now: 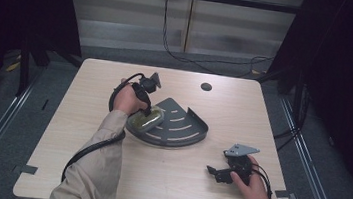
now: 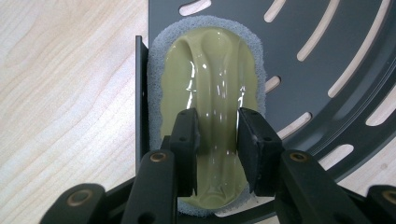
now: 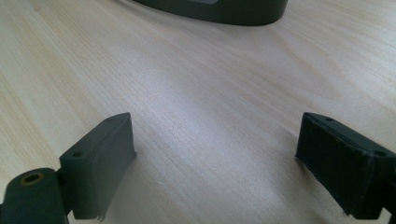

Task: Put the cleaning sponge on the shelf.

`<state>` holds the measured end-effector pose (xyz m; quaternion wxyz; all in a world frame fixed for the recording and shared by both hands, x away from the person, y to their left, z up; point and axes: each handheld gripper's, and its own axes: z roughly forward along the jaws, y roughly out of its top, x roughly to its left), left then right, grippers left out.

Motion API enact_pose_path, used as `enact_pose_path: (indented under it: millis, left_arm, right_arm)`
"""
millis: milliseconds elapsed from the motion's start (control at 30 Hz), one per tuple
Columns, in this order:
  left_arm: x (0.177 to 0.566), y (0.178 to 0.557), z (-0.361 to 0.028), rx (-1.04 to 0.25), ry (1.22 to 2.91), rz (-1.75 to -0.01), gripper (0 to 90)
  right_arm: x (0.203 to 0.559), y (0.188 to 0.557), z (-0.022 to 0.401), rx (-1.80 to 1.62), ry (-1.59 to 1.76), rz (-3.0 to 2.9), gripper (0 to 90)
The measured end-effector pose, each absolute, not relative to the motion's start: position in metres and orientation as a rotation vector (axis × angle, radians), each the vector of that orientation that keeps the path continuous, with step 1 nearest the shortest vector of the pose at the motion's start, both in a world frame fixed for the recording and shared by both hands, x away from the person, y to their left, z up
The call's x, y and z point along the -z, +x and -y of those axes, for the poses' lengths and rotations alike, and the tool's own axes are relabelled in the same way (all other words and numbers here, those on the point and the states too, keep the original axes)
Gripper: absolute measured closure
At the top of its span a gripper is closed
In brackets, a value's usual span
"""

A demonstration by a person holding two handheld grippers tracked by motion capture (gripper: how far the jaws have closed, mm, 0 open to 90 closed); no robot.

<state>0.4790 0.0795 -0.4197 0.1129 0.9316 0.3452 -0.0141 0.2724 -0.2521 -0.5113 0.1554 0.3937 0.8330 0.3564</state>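
One scrubbing sponge (image 2: 212,93) is resting on the dark corner shelf (image 2: 322,70), left gripper (image 2: 217,135) pinching its handle; release remaining. Right gripper (image 3: 215,163) is idling wide apart.

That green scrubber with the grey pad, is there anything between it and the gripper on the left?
Nothing visible. The left gripper already has its two jaws on either side of the scrubber's raised green handle, with no gap showing. The scrubber lies inside the dark slotted corner tray, against its straight wall. The right gripper rests open over the table.

sponge (image 2: 212,93): glossy olive grip, rough grey foam | rack (image 2: 322,60): matt dark metal | table (image 1: 106,172): pale wood
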Motion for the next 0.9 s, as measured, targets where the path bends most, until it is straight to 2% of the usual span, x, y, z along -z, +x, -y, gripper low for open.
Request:
enact_pose_path:
  millis: [367,900]
  left_arm:
    - [0.4211,0.4791,-0.0803,0.026,2.734,-1.021,64.8]
    - [0.4204,0.4788,-0.0806,-0.009,2.711,-1.042,52.1]
  right_arm:
    - [0.5114,0.2724,0.2521,-1.024,1.127,-2.386,10.6]
    - [0.5114,0.2725,0.2521,-1.025,1.127,-2.386,10.6]
